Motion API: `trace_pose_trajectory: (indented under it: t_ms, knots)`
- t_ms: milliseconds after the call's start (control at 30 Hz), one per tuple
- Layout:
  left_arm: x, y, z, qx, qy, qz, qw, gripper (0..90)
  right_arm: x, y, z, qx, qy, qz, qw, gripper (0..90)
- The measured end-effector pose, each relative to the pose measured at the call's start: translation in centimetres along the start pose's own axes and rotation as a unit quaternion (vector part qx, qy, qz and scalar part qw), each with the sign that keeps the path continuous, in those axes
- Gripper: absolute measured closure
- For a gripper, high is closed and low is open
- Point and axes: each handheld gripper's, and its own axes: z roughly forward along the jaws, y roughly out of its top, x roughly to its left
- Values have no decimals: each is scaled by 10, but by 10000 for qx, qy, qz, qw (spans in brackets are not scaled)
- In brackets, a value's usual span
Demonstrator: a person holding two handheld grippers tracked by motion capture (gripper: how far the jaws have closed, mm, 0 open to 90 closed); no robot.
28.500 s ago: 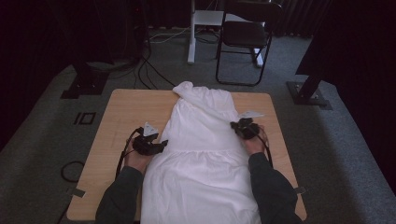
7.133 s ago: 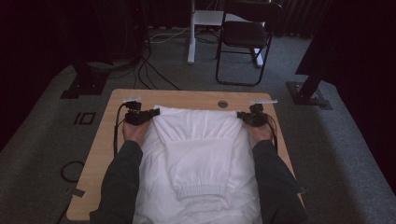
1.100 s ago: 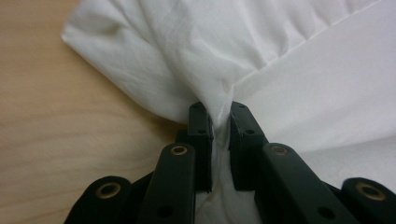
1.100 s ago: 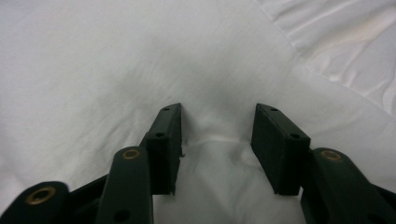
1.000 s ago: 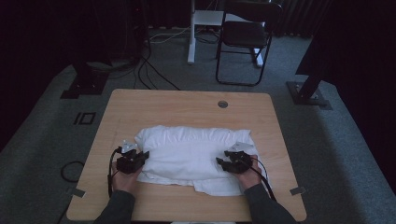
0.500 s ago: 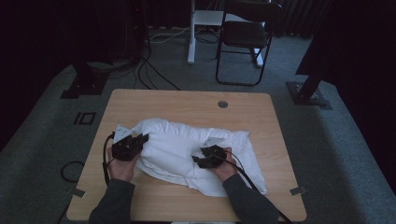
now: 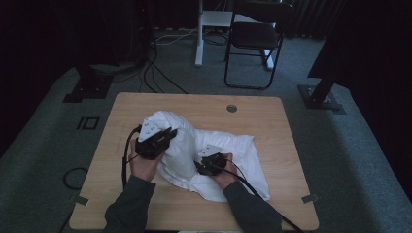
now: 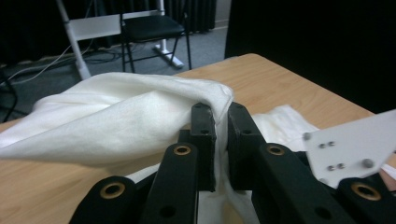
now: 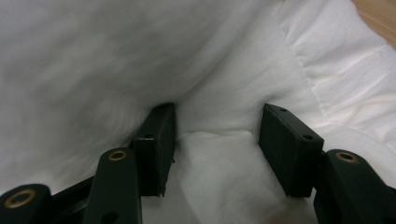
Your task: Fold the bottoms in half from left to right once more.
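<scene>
White garment (image 7: 209, 150): soft, bunched cloth. My left gripper (image 8: 220, 122) pinches a fold; my right gripper (image 9: 217, 140) gapes, jaws pressed into the cloth.

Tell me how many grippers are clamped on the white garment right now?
1. The left gripper pinches a fold of the white garment at its left side; the right gripper sits open against the cloth mid-table.
</scene>
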Motion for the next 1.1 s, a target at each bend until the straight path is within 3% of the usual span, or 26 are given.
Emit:
trace_pose_trajectory:
  t_ms: [100,200,233,267,300,333,433,533,600,633,700,767,867,967,1033,1100]
  knots:
    - [-3,0,3,23,15,112,9999,837,-4,3,-10,-23,167,1,9999,419]
    - [-4,-2,6,66,-18,129,9999,836,-14,5,-32,-425,-106,282,9986,416]
    - [-4,-2,6,66,-18,129,9999,836,-14,5,-32,-425,-106,282,9986,416]
    - [-5,-3,8,71,-85,96,9999,836,-19,5,-36,-415,-267,402,9980,402]
    - [-6,-2,9,62,-113,85,9999,836,-27,3,-30,-143,-310,603,9976,386]
    - [-8,-2,10,55,-138,94,9998,836,-27,-2,-19,75,-263,628,9977,387]
    - [-12,0,14,70,-231,118,9996,837,-24,-8,-6,-78,-222,844,9962,401]
    - [-15,0,22,112,-273,115,9995,836,-18,-1,-3,-53,-175,637,9978,408]
    - [-17,-1,23,128,-286,146,9994,836,-22,2,-16,-124,121,662,9977,394]
    - [-18,-1,23,126,-296,141,9994,836,-25,2,-26,-263,107,709,9971,394]
    - [-18,-1,22,143,-288,176,9993,836,-32,-2,-48,-427,-147,760,9961,382]
    - [-17,-1,22,129,-283,164,9994,836,-41,-12,-61,-261,-423,792,9956,356]
    - [-18,0,22,118,-303,143,9994,836,-49,-32,-54,119,-335,1035,9940,331]
    - [-21,2,23,113,-425,116,9990,836,-41,-41,-34,343,-274,1099,9930,331]
    - [-25,6,24,121,-455,198,9987,836,-38,-40,-28,202,-243,1221,9920,333]
    - [-28,8,26,130,-497,228,9984,836,-33,-35,-22,172,-251,1195,9924,337]
